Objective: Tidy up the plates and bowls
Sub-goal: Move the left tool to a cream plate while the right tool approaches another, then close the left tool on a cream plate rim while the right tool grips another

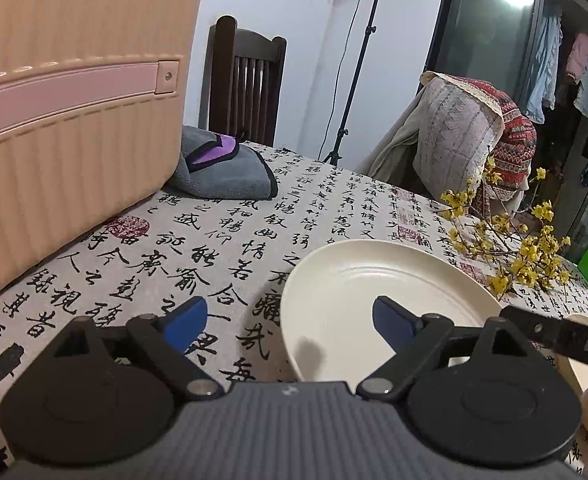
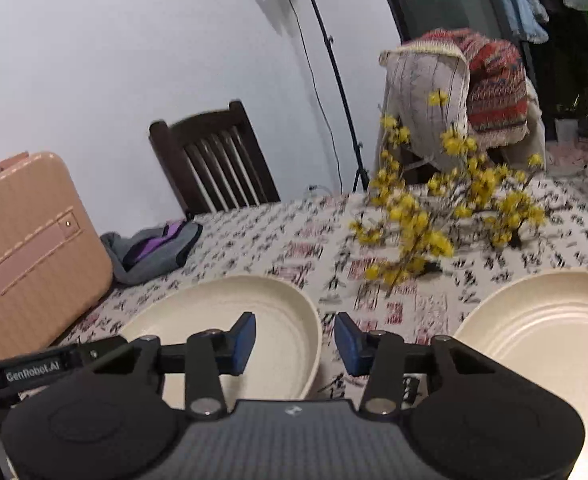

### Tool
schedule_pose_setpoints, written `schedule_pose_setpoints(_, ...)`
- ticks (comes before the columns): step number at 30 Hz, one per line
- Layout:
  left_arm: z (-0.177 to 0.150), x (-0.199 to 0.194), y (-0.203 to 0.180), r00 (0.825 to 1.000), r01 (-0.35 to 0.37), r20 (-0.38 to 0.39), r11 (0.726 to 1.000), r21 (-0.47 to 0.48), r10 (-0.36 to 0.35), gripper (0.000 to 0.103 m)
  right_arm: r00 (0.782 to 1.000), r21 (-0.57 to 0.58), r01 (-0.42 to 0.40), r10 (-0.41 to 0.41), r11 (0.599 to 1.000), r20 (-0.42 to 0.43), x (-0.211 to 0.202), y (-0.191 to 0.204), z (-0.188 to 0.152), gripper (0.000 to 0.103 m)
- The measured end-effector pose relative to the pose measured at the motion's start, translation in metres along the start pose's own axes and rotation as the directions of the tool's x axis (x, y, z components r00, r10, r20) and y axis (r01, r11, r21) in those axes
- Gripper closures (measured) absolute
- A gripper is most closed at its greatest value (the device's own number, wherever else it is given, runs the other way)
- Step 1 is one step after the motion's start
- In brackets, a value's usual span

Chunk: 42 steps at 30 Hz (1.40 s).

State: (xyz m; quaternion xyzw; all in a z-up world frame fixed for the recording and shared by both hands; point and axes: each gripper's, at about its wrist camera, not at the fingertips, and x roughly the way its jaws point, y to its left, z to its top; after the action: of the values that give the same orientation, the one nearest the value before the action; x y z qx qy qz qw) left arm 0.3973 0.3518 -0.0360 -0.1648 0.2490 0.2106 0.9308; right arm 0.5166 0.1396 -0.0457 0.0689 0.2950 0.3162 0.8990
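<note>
Two cream plates lie on the calligraphy tablecloth. In the right wrist view one plate (image 2: 229,320) is at lower centre and the other plate (image 2: 546,332) at lower right. My right gripper (image 2: 294,344) is open and straddles the right rim of the centre plate: its left pad is over the plate's inside, its right pad outside, neither pressing. In the left wrist view my left gripper (image 1: 289,326) is wide open around the left rim of a plate (image 1: 374,280), with its right finger (image 1: 394,328) over the plate. Nothing is gripped.
A pink ribbed suitcase (image 1: 65,120) stands at the left with a folded grey and purple cloth (image 1: 225,172) beside it. Yellow flower branches (image 2: 434,216) lie behind the plates. Past the table's far edge are a dark wooden chair (image 2: 213,160), a draped chair (image 2: 462,92) and a light stand (image 2: 334,72).
</note>
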Motion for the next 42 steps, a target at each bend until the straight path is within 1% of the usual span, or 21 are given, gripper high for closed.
schedule_pose_setpoints(5,-0.001,0.002,-0.002,1.000,0.019,-0.015,1.000,0.014,-0.019,0.023,0.999,0.002,0.022,-0.022,1.000,-0.045,0.008,-0.003,-0.003,0.060)
schedule_pose_setpoints(7,-0.001,0.003,-0.003,1.000,0.024,-0.018,1.000,0.017,-0.024,0.027,0.999,-0.016,0.020,-0.021,1.000,-0.044,0.008,-0.001,-0.005,0.063)
schedule_pose_setpoints(8,-0.001,0.003,-0.003,1.000,0.025,-0.018,1.000,0.017,-0.025,0.029,0.999,-0.023,0.016,-0.017,1.000,-0.047,0.009,0.000,-0.006,0.068)
schedule_pose_setpoints(10,-0.001,0.003,-0.003,0.999,0.032,-0.021,0.999,0.015,-0.032,0.038,0.998,-0.050,0.019,-0.022,0.999,-0.051,0.010,0.004,-0.008,0.072)
schedule_pose_setpoints(12,-0.002,0.004,-0.003,0.999,0.043,-0.031,0.999,0.014,-0.043,0.046,0.998,-0.080,0.027,-0.031,0.996,-0.053,0.011,0.008,-0.011,0.079)
schedule_pose_setpoints(13,-0.002,0.006,-0.004,0.999,0.041,-0.036,0.999,0.019,-0.040,0.048,0.998,-0.088,0.032,-0.037,0.996,-0.053,0.012,0.009,-0.012,0.079)
schedule_pose_setpoints(16,-0.003,0.008,-0.004,0.997,0.056,-0.051,0.998,0.020,-0.055,0.064,0.998,-0.075,0.032,-0.036,0.997,-0.055,0.011,0.007,-0.012,0.084)
schedule_pose_setpoints(18,-0.003,0.008,-0.003,0.997,0.056,-0.054,0.998,0.019,-0.055,0.067,0.998,-0.059,0.031,-0.035,0.998,-0.059,0.011,0.004,-0.012,0.090)
schedule_pose_setpoints(22,-0.003,0.011,-0.001,0.996,0.048,-0.071,0.999,0.009,-0.047,0.074,0.997,-0.060,0.034,-0.037,0.998,-0.062,0.011,0.003,-0.012,0.091)
schedule_pose_setpoints(32,-0.004,0.010,-0.005,0.998,0.032,-0.064,0.999,0.033,-0.030,0.074,0.997,-0.079,0.045,-0.050,0.996,-0.058,0.011,0.007,-0.012,0.091)
schedule_pose_setpoints(42,-0.005,0.009,-0.006,0.998,0.028,-0.052,0.998,0.053,-0.025,0.074,0.998,-0.098,0.057,-0.061,0.993,-0.031,0.006,0.010,-0.013,0.091)
